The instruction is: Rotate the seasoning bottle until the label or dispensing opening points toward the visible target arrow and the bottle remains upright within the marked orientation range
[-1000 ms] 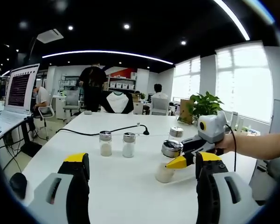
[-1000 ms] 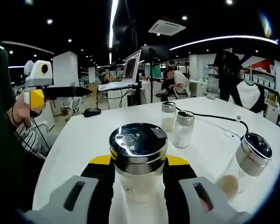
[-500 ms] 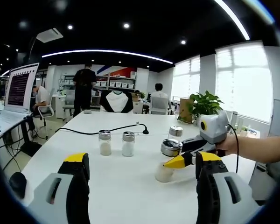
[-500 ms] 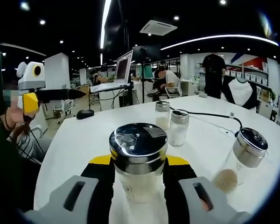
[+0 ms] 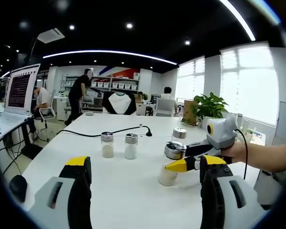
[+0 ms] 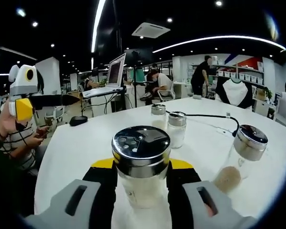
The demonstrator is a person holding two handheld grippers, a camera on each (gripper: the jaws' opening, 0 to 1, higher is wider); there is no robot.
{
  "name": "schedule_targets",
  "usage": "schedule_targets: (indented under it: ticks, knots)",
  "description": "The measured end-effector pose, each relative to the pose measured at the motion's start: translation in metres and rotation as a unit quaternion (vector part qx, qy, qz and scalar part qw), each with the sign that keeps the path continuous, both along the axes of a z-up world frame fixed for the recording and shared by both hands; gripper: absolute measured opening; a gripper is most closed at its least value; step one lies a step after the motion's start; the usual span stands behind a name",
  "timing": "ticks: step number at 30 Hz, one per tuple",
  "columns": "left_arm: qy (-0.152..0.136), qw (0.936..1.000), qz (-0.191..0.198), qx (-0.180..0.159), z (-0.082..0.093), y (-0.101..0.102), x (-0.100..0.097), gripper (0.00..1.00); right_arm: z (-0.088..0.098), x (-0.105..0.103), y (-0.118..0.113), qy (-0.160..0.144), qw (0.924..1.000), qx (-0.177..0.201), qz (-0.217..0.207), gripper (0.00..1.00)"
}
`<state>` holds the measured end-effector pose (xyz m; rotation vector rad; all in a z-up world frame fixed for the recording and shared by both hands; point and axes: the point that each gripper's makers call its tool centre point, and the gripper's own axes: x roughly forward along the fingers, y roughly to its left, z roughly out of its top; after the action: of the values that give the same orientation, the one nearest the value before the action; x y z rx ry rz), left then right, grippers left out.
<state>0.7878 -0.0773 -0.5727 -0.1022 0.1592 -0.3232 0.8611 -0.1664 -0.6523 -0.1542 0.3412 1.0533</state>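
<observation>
Glass seasoning bottles (image 6: 141,164): 4 total.

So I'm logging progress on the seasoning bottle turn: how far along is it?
Done: the right gripper is shut on the seasoning bottle, which stands upright on the white table. In hand: the turn. Left: aiming the holes in its lid; I see no target arrow. The left gripper is open.

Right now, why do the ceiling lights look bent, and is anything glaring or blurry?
Left gripper view: the fisheye lens bows the ceiling light strip, and the windows blow out white. Right gripper view: the held seasoning bottle is sharp, its metal lid mirroring lights; the far office looks softer.
</observation>
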Motion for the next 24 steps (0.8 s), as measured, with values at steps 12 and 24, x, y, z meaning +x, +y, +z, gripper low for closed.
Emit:
schedule_targets:
  ticks: [12, 24]
  knots:
    - [0.001, 1.0000, -0.001, -0.002, -0.0001, -0.0008, -0.0020, 1.00, -0.0003, 0.0008, 0.0000, 0.000, 0.9999, 0.002, -0.016, 0.39]
    - [0.002, 1.0000, -0.001, -0.003, -0.0005, 0.0002, -0.0038, 1.00, -0.0010, 0.0035, 0.0002, 0.003, 0.9998, 0.002, -0.022, 0.40]
